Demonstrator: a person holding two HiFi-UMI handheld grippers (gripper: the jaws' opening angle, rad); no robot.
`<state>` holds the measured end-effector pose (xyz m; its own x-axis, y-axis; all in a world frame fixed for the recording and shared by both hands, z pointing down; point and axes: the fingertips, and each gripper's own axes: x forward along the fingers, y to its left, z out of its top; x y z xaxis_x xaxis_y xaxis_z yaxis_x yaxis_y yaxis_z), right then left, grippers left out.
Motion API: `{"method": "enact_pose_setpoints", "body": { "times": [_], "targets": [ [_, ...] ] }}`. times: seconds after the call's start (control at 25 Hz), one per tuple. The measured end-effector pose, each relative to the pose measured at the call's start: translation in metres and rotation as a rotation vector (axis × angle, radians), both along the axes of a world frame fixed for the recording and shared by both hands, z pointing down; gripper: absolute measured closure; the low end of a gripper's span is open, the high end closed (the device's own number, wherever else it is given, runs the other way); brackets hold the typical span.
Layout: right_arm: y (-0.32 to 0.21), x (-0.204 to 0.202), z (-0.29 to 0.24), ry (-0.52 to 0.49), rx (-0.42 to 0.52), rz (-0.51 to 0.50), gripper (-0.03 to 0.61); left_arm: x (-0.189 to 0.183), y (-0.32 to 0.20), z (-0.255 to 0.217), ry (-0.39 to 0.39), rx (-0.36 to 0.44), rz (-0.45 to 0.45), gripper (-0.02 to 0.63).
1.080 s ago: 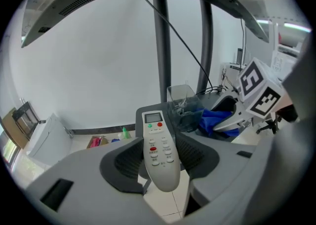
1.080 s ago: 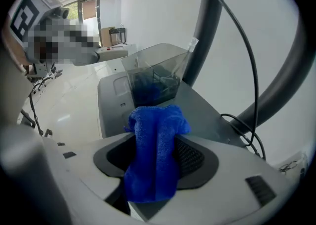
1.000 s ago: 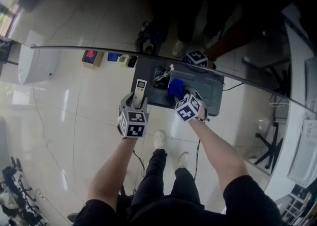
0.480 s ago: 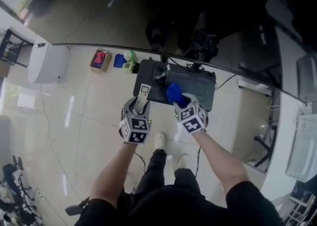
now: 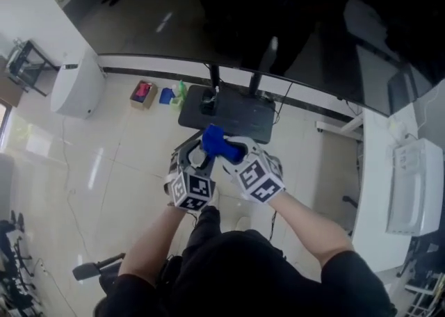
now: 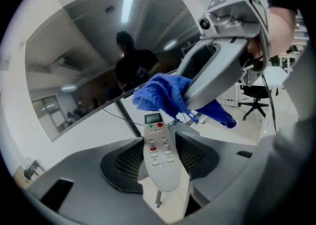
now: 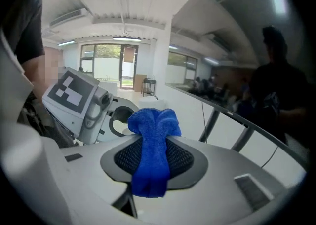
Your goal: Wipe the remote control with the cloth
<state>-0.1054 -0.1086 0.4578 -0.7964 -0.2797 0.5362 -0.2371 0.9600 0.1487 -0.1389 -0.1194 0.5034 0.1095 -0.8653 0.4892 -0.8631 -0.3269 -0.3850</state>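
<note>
My left gripper (image 6: 160,145) is shut on a white remote control (image 6: 159,152), which stands lengthwise between the jaws with its buttons and small screen facing the camera. My right gripper (image 7: 154,155) is shut on a bunched blue cloth (image 7: 153,145), and its jaws have just been closing on it. In the left gripper view the cloth (image 6: 163,93) hangs right at the remote's top end, under the right gripper (image 6: 217,66). In the head view both grippers are raised close together in front of me, and the cloth (image 5: 219,143) covers most of the remote.
A large dark glossy panel (image 5: 278,23) spans the top of the head view. Below the grippers on the tiled floor stand a low black stand (image 5: 233,114), a white appliance (image 5: 76,90) and small coloured boxes (image 5: 144,93). A white desk (image 5: 410,183) is at the right.
Both grippers have risen away from the low black stand and drawn together. The cloth, earlier to the right of the remote, now sits at the remote's top end.
</note>
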Motion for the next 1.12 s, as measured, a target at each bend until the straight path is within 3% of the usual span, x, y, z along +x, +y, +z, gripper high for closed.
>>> {"method": "enact_pose_setpoints", "body": {
  "times": [0.24, 0.36, 0.56, 0.84, 0.96, 1.12],
  "targets": [
    [0.079, 0.024, -0.007, 0.154, -0.027, -0.215, 0.439, 0.064, 0.059, -0.024, -0.109, 0.032, 0.092, 0.405],
    [0.099, 0.038, -0.012, 0.193, -0.071, -0.267, 0.441, 0.08, 0.083, -0.033, -0.169, 0.039, 0.144, 0.407],
    [0.097, 0.057, -0.02, 0.175, -0.062, -0.208, 0.445, 0.097, 0.113, -0.049, -0.184, 0.07, 0.242, 0.408],
    [0.065, 0.068, -0.043, 0.115, -0.02, -0.048, 0.445, 0.086, 0.13, -0.06, -0.15, 0.087, 0.281, 0.408],
    [0.102, 0.051, -0.062, 0.079, -0.036, -0.126, 0.445, 0.07, 0.124, -0.058, -0.13, 0.079, 0.256, 0.408],
    [0.145, 0.022, -0.057, 0.118, -0.047, -0.254, 0.445, 0.066, 0.119, -0.066, -0.159, 0.108, 0.279, 0.408]
  ]
}}
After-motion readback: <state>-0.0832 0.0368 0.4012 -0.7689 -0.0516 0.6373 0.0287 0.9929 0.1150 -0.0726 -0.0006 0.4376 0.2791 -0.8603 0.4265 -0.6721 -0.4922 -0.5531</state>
